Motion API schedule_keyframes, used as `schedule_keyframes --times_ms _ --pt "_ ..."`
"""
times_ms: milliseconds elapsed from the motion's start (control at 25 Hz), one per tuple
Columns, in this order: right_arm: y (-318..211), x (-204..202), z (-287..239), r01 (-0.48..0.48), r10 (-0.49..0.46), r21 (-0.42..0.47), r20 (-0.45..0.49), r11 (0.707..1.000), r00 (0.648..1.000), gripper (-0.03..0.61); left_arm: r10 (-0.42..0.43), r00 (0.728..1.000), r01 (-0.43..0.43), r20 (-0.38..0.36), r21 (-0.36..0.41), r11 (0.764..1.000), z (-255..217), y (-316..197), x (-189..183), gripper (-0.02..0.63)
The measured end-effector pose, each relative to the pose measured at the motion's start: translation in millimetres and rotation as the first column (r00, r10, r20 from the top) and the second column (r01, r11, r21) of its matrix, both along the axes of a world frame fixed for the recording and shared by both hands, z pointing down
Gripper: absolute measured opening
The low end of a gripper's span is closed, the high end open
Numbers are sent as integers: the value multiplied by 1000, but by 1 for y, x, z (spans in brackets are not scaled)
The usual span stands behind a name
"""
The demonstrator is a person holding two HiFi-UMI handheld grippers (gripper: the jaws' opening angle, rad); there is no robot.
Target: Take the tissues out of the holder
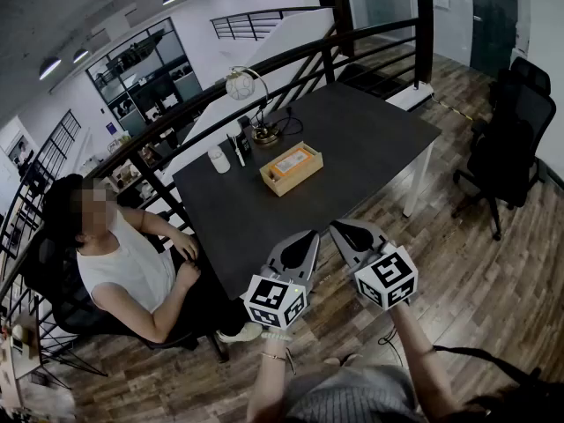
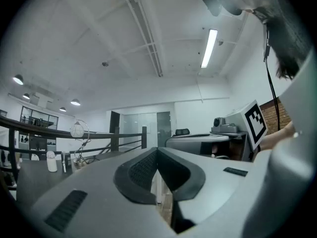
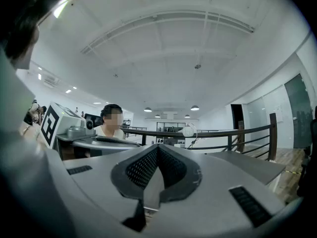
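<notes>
The wooden tissue holder (image 1: 291, 167) stands near the middle of the dark table (image 1: 370, 139), with an orange-topped tissue pack lying inside it. Both grippers hang side by side in the air off the table's near edge, well short of the holder. My left gripper (image 1: 309, 234) is shut with nothing between its jaws, and its pads meet in the left gripper view (image 2: 157, 151). My right gripper (image 1: 338, 226) is also shut and empty, its pads touching in the right gripper view (image 3: 157, 148). Neither gripper view shows the holder.
A globe desk lamp (image 1: 249, 104), a white bottle (image 1: 218, 159) and small dark items stand at the table's far left. A person (image 1: 123, 263) sits at the table's left side. A black office chair (image 1: 515, 139) stands at the right, a railing (image 1: 291, 55) runs behind the table.
</notes>
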State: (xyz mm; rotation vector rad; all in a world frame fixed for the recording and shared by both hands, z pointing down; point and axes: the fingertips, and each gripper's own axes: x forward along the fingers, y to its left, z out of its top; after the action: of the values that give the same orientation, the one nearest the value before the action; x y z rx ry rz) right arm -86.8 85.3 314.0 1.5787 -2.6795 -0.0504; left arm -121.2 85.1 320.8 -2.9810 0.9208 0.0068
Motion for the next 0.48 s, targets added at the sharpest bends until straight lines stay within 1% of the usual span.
schedule_keyframes --times_ms 480 --pt "-6 3 12 13 -13 -27 5 1000 1000 12 -16 1000 16 17 -9 1000 5 -4 1 8"
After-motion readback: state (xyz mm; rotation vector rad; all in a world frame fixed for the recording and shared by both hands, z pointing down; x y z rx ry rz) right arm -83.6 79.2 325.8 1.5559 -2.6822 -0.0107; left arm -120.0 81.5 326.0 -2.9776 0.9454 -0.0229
